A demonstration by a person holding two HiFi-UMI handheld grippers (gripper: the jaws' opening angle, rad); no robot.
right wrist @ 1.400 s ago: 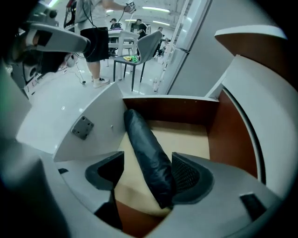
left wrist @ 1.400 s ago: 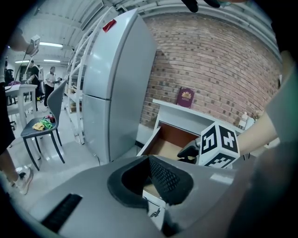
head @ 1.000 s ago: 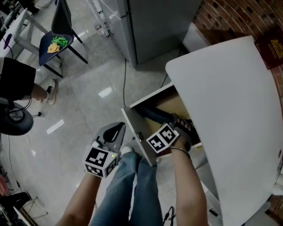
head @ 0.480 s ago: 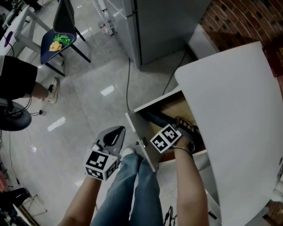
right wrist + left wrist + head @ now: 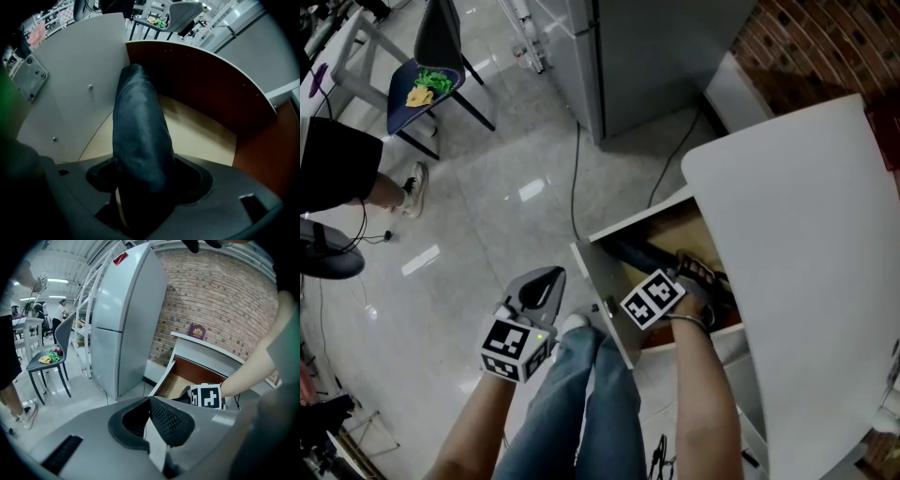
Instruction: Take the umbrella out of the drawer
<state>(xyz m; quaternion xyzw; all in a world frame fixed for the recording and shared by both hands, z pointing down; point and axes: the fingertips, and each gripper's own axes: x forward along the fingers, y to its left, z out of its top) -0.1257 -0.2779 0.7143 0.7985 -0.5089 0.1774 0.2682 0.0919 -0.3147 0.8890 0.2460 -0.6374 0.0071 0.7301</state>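
Observation:
A dark folded umbrella point(image 5: 138, 126) lies lengthwise in the open drawer point(image 5: 206, 131), whose inside is brown wood. My right gripper point(image 5: 140, 165) is shut on the umbrella's near end. In the head view the drawer point(image 5: 609, 246) stands pulled out from under the white table top point(image 5: 806, 244). The right gripper point(image 5: 692, 277) reaches down into the drawer over the umbrella point(image 5: 636, 253), with its marker cube above the drawer front. My left gripper point(image 5: 545, 278) hangs over the floor left of the drawer. In its own view the left gripper point(image 5: 150, 401) is shut on nothing.
A tall grey fridge point(image 5: 661, 52) stands behind the drawer, with a cable point(image 5: 574, 178) running across the floor from it. A chair point(image 5: 427, 80) with green and yellow things and a standing person's leg point(image 5: 370, 192) are at far left. A dark red booklet point(image 5: 197, 331) lies on the table top.
The head view has drifted a little. The right gripper stays in the drawer, shut on the umbrella, and the left gripper holds its place over the floor.

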